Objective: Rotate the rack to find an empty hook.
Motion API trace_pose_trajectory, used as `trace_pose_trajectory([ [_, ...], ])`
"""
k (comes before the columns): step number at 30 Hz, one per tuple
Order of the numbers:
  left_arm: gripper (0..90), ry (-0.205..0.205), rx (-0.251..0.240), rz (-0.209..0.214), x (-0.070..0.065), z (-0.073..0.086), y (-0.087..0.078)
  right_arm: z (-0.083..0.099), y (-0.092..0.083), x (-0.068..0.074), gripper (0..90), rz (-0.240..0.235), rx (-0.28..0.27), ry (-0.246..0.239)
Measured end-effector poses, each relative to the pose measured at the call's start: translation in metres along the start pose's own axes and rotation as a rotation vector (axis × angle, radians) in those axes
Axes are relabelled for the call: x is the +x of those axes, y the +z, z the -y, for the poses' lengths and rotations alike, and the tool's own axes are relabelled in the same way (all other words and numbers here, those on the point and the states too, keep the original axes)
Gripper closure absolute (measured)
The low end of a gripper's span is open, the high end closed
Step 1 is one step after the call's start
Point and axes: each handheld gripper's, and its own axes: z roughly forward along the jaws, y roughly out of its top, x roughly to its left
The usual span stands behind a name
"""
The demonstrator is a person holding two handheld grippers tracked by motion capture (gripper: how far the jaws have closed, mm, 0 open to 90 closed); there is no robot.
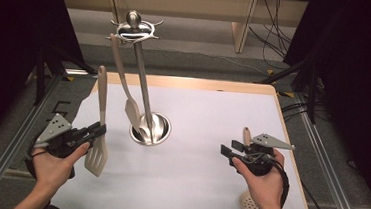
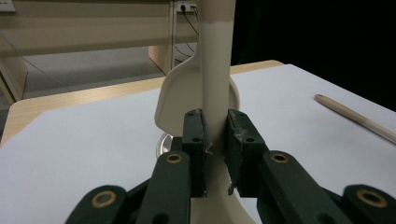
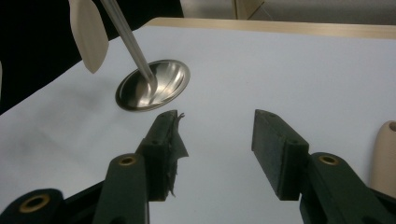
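Your left gripper (image 1: 98, 130) clamps the light, stiff spatula (image 1: 99, 128) low on its slim handle above the table (image 1: 197, 120), so hold firmly against swinging, while your right gripper (image 1: 231, 149) stands open.

The cream-coloured plastic slotted turner with a long slim handle (image 1: 99, 128) stands nearly upright above the white table mat, handle tip up and its broad, flat slotted blade at the bottom, low over the mat near the front left; the black jaws of the left gripper (image 1: 100, 129) clamp its handle just above the blade, seen in the left gripper view as a pale round shaft (image 2: 215, 70) pressed between the two pads; the blade's slots show as narrow parallel cuts in the high view; the turner stands to the left of the steel stand's round base and apart from it.
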Motion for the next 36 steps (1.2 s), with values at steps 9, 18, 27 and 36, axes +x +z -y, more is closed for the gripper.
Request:
trace_pose_trajectory([
  [9,77.9,0.002,-0.009,0.042,-0.014,-0.001,0.004,0.000,0.000,0.003,51.9,-0.006,-0.003,0.023],
  [18,77.9,0.028,0.001,0.091,-0.029,-0.005,0.016,-0.004,0.002,0.009,52.1,-0.018,-0.010,-0.007],
  [27,77.9,0.060,0.019,0.148,-0.049,-0.013,0.039,-0.014,0.002,0.023,52.3,-0.046,-0.034,-0.022],
  [36,77.9,0.078,0.028,0.196,-0.071,-0.022,0.061,-0.036,0.007,0.038,52.7,-0.078,-0.065,-0.070],
])
